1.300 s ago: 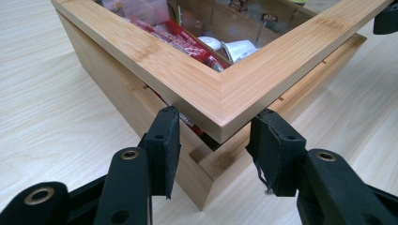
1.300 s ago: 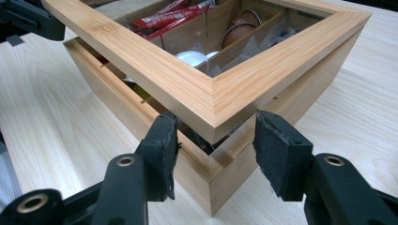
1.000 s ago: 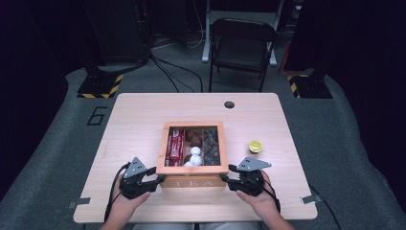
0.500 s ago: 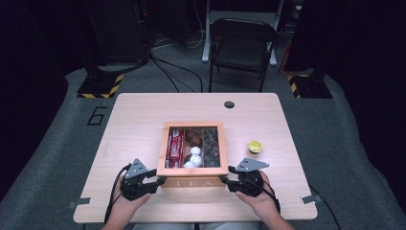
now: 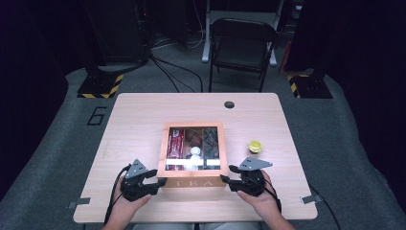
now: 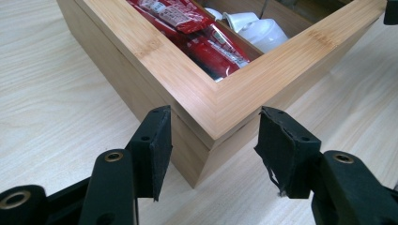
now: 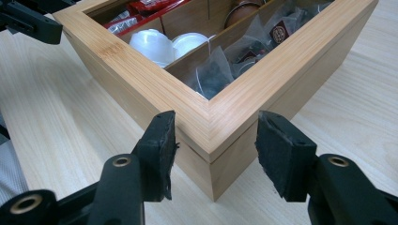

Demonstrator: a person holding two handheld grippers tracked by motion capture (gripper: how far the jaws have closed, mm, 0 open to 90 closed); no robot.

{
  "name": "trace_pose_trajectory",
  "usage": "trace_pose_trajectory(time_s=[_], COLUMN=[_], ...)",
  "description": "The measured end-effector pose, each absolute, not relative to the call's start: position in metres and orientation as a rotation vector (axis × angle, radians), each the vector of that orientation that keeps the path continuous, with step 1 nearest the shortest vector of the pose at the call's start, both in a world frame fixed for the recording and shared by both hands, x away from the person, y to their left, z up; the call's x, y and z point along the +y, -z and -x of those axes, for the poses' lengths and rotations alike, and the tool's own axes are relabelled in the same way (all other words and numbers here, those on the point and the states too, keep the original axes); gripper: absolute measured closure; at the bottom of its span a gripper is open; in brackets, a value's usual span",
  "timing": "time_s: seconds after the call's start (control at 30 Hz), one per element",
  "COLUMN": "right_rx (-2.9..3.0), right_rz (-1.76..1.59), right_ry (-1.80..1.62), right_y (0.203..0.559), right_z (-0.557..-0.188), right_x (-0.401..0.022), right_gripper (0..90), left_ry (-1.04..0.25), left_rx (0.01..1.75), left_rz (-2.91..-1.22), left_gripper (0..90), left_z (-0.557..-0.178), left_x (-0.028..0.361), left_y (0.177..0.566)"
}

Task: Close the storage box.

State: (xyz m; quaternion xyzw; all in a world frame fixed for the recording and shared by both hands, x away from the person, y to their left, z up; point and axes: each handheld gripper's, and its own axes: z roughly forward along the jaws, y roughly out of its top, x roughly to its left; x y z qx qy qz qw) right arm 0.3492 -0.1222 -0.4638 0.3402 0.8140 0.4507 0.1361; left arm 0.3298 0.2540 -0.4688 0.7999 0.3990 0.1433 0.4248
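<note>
Tea box (image 5: 193, 183) near corners between both grippers' jaws, left gripper (image 6: 213, 140) and right gripper (image 7: 216, 140) just opening, pads clear of wood

I work in a dark recording lab: my bench (image 5: 143, 120) stands on grey carpet (image 5: 57, 158), cables (image 5: 167, 72) and hazard-striped stands (image 5: 100, 86) behind.
</note>
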Motion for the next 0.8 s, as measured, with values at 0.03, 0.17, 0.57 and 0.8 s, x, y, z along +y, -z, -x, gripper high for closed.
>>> trace_pose_trajectory(time_s=[0.03, 0.17, 0.57, 0.8], right_rx=[2.356, 2.349, 2.254, 2.232], right_rz=[-0.986, -0.993, -1.035, -1.035], right_ry=[-1.306, -1.312, -1.359, -1.322], right_y=[0.464, 0.462, 0.449, 0.448], right_z=[-0.349, -0.349, -0.353, -0.357], right_x=[-0.122, -0.122, -0.137, -0.145], right_gripper=[46.9, 45.0, 42.0, 41.5], left_ry=[-0.355, -0.354, -0.367, -0.387], left_rx=[0.997, 0.984, 1.009, 1.047], left_rz=[-2.004, -2.004, -1.907, -1.880], left_gripper=[44.4, 43.3, 40.1, 40.1], left_z=[-0.330, -0.330, -0.334, -0.339], left_x=[0.253, 0.255, 0.264, 0.273], left_y=[0.469, 0.467, 0.456, 0.456])
